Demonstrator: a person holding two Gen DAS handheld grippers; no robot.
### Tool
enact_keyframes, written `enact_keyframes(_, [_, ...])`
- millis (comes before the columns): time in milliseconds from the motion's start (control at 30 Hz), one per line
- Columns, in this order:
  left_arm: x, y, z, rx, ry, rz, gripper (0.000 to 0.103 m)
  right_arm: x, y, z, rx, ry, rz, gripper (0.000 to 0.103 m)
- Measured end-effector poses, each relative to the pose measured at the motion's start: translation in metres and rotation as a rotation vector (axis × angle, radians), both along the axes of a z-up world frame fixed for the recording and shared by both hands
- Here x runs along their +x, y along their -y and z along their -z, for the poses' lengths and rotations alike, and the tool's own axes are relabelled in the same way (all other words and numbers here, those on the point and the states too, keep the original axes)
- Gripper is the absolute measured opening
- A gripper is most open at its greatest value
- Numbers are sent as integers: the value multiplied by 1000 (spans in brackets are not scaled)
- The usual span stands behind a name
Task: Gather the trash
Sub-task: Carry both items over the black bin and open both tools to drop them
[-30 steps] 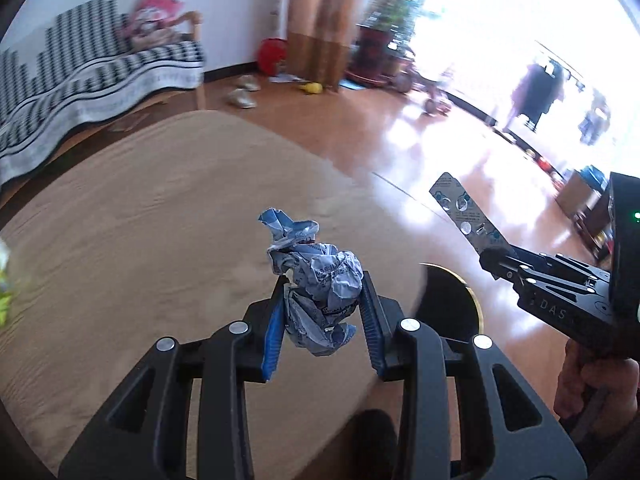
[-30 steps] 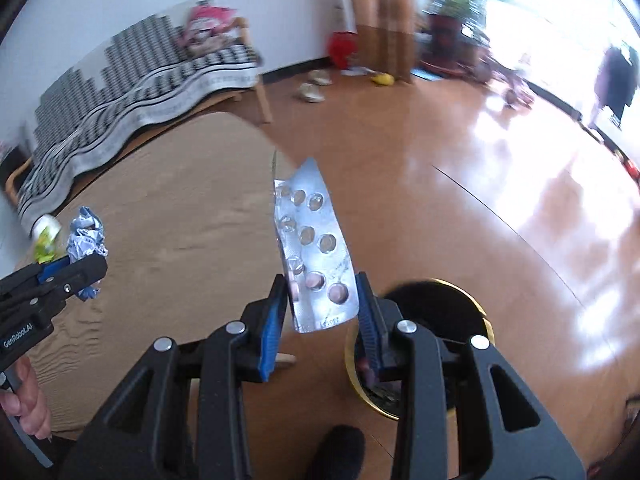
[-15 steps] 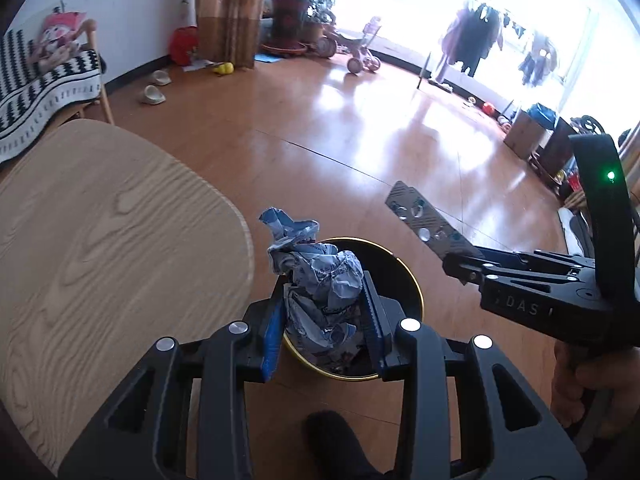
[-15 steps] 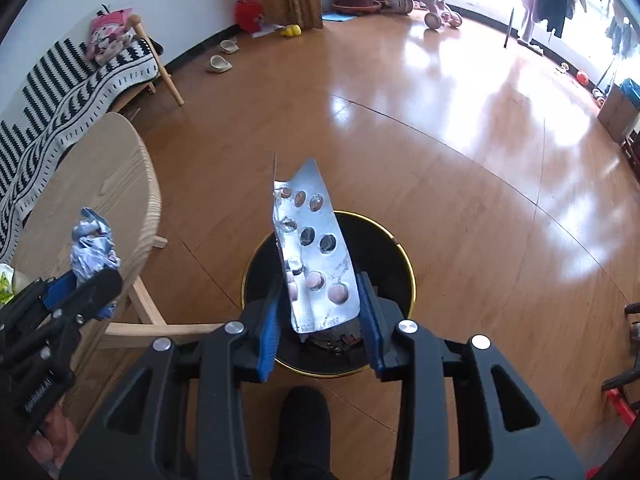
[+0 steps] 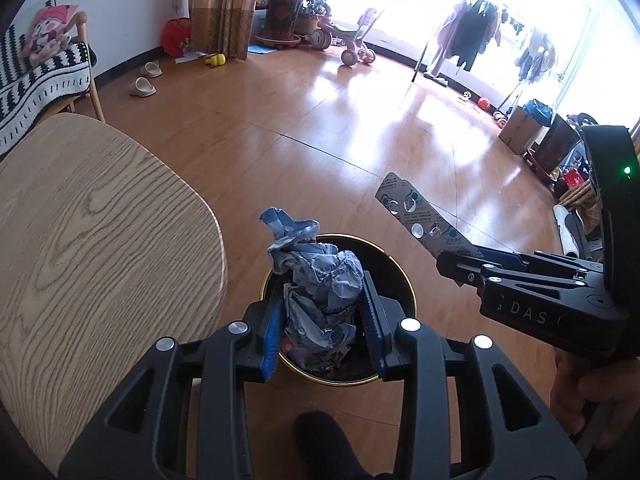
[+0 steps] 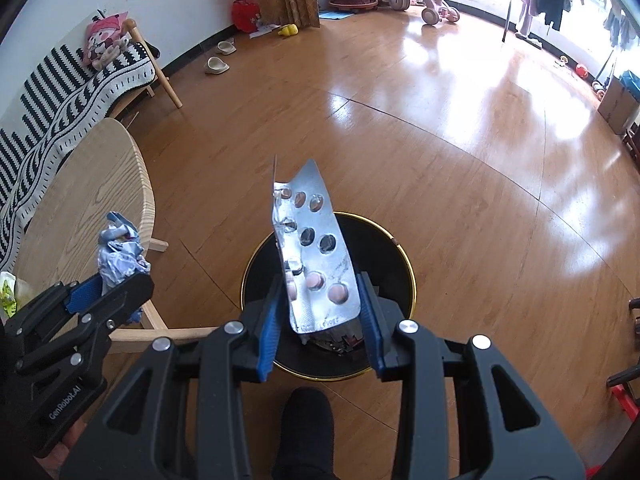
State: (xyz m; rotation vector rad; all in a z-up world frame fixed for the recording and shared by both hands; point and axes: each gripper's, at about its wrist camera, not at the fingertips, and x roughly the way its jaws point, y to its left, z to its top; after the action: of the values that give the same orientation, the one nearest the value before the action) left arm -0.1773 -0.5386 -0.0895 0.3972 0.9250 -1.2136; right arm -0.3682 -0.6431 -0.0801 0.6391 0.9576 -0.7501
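Both loads moved over bin [image 6: 404, 254], pinched between gripper pads

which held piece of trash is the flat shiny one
The blister pack in the right gripper; the left gripper holds crumpled paper.

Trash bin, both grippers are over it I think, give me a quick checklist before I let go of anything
1. Left gripper shut on the crumpled paper: ok.
2. Right gripper shut on the blister pack: ok.
3. Trash bin mouth open, nothing covering it: ok.
4. Blister pack lined up over the bin in the right wrist view: ok, though its top end leans past the far rim.
5. Crumpled paper lined up over the bin in the left wrist view: ok. In the right wrist view it looks off to the side near the table, so true overlap: cannot tell.
6. Height above the bin: cannot tell.
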Motion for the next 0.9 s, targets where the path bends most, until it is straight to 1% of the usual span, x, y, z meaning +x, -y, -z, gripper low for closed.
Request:
enact_keyframes(100, [0, 2, 2, 2, 0, 5, 34, -3, 4, 0, 9, 11, 7, 42])
enact_keyframes(167, [1, 2, 2, 4, -1, 6, 34, -7, 7, -1, 5, 12, 24, 64])
enact_keyframes(200, [1, 3, 2, 6, -1, 6, 35, -10, 8, -4, -2, 25, 34, 67])
enact_keyframes(300, [2, 4, 4, 8, -3, 8, 35, -11, 8, -7, -6, 34, 40, 67])
enact_keyframes(467, [2, 5, 9, 11, -7, 9, 35, -11, 7, -9, -13, 24, 41, 69])
enact_keyframes(633, [-3, 11, 14, 7, -21, 28, 35, -11, 9, -12, -24, 27, 57, 70])
enact_keyframes(667, [-2, 13, 15, 0, -28, 40, 37, -11, 9, -12, -28, 27, 61, 71])
enact_keyframes(700, [-4, 14, 15, -7, -27, 48, 42, -12, 9, -13, -33, 28, 64, 72])
enact_keyframes(733, [-5, 15, 15, -9, -22, 50, 56, -13, 9, -13, -36, 28, 68, 73])
enact_keyframes(800, [-7, 16, 14, -32, -12, 53, 65, -15, 9, -14, -39, 33, 75, 73])
enact_keyframes(867, [-7, 15, 12, -38, -10, 57, 66, -15, 9, -14, -37, 36, 79, 73])
enact_keyframes(900, [-6, 14, 11, -38, -10, 55, 69, -16, 8, -15, -39, 37, 79, 73])
